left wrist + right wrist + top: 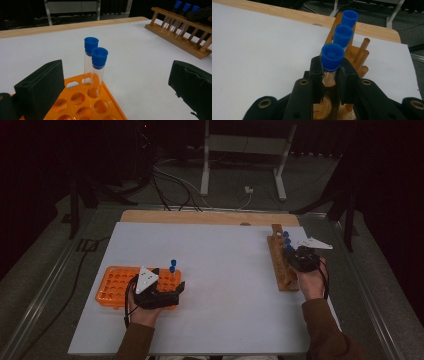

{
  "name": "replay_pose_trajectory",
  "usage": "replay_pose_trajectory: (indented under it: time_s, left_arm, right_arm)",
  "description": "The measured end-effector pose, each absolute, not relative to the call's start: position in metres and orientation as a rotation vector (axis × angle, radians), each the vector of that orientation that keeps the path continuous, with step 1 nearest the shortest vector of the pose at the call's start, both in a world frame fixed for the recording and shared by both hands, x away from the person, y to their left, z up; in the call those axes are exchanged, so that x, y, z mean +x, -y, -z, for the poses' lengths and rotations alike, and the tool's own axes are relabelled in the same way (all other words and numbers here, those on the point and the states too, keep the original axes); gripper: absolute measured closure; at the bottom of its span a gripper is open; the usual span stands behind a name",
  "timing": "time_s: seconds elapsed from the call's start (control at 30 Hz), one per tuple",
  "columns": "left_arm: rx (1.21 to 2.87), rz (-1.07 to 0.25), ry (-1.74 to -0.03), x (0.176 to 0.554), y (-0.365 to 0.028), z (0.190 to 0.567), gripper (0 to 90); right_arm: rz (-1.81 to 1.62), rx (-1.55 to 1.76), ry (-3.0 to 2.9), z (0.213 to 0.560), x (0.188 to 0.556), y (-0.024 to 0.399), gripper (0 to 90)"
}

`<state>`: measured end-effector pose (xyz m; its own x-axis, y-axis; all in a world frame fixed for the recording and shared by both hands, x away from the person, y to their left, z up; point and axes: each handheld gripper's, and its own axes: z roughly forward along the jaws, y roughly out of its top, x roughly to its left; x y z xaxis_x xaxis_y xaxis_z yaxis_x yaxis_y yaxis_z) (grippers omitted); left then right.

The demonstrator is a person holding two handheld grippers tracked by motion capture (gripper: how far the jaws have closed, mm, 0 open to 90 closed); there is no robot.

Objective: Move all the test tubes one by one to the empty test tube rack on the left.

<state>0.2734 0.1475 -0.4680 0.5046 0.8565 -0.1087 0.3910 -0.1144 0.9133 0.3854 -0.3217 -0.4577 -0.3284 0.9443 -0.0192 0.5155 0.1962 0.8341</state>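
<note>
In the high view an orange tube rack [112, 285] lies at the front left of the white board, with two blue-capped tubes [172, 265] upright in its far right corner. My left gripper [170, 284] is open over that rack. In the left gripper view its wide jaws [117, 75] flank both tubes [99, 56] without touching them. At the right, my right gripper [295, 256] is over the wooden rack [280, 267]. It [329, 72] is shut on the nearest blue-capped tube [332, 56], just under its cap. Two more capped tubes [343, 35] stand behind in the same rack.
A white board [220, 270] covers the wooden tabletop [200, 217]. The wooden rack [180, 37] runs along the board's right side. Beyond the table's far edge are cables and a metal stand [245, 150] on a dark floor.
</note>
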Motion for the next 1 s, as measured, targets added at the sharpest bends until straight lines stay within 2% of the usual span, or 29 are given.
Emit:
replay_pose_trajectory:
  time_s: [0.5, 1.0]
  left_arm:
    - [1.735, -0.568, -1.072, 0.275, -0.148, 0.470, 1.2]
    - [1.733, -0.570, -1.077, 0.275, -0.149, 0.471, 1.2]
  right_arm:
    - [-1.037, 1.367, -1.921, 0.453, 0.384, 0.324, 77.4]
    - [-1.084, 1.328, -1.877, 0.427, 0.376, 0.326, 77.4]
